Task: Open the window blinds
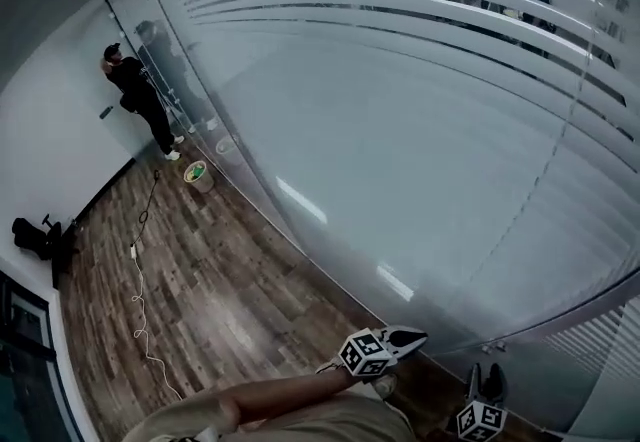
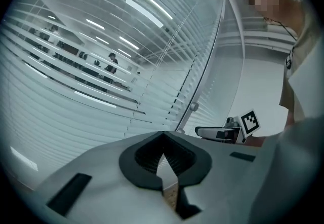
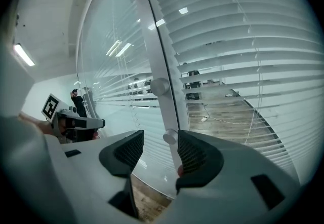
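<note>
A curved glass wall (image 1: 400, 130) with frosted stripes across its upper part fills most of the head view. The blinds (image 3: 243, 40) hang along it. Their slats lie level, with narrow gaps that show a lit room and a wooden floor beyond. From the head view they appear only at the lower right corner, just past the two tools. A wooden floor (image 1: 220, 280) runs along the foot of the glass. A white upright post (image 3: 152, 56) divides the glass from the blinds.

Far off along the wall, a person (image 1: 140, 95) in dark clothes stands against the glass. A thin cable (image 1: 140, 290) trails over the floor near them, and a small bucket (image 1: 198, 173) sits by the base of the glass.

The left tool (image 2: 162, 139) is clenched. Its dark pads meet at the tips, and nothing shows between them. It points at the blinds but stands apart from them.

The right tool (image 3: 159, 139) is released, with its jaws standing well apart. The post shows in the gap between them. A round stud (image 3: 170, 136) on the post sits just beside the inner face of the right-hand pad. Whether the pad touches the stud cannot be told, and neither pad presses on the post. The two tools are near each other, low in front of the wall.
</note>
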`<state>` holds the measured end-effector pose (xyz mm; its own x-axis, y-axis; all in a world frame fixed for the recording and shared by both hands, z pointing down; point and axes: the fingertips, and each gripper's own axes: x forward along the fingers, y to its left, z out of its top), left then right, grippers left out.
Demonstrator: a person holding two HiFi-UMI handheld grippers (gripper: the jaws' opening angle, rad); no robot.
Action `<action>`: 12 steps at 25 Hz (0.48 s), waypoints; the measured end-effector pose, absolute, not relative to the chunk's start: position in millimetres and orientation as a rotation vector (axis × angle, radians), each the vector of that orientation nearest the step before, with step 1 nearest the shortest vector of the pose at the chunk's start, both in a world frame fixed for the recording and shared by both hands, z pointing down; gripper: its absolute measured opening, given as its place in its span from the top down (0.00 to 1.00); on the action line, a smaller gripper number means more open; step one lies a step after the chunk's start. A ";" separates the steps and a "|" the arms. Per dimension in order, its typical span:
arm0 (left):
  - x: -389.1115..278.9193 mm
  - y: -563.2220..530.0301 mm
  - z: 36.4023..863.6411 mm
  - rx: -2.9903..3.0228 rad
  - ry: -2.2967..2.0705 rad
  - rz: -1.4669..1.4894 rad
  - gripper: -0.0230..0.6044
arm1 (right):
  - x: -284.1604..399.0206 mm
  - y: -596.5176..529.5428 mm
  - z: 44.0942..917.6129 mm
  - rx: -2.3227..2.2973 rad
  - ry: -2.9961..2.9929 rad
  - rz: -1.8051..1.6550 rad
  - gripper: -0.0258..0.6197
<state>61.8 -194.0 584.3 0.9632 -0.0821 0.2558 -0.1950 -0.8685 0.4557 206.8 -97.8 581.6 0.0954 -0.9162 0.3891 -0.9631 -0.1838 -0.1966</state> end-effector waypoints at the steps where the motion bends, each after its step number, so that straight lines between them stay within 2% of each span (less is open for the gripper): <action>1: 59.4 -193.5 587.0 2.622 -0.194 0.312 0.94 | 203.5 -99.0 583.0 2.244 -1.937 0.655 0.62; 12: 5.0 -199.1 571.5 2.650 -0.208 0.275 0.94 | 145.3 -117.1 560.2 2.288 -1.930 0.591 0.63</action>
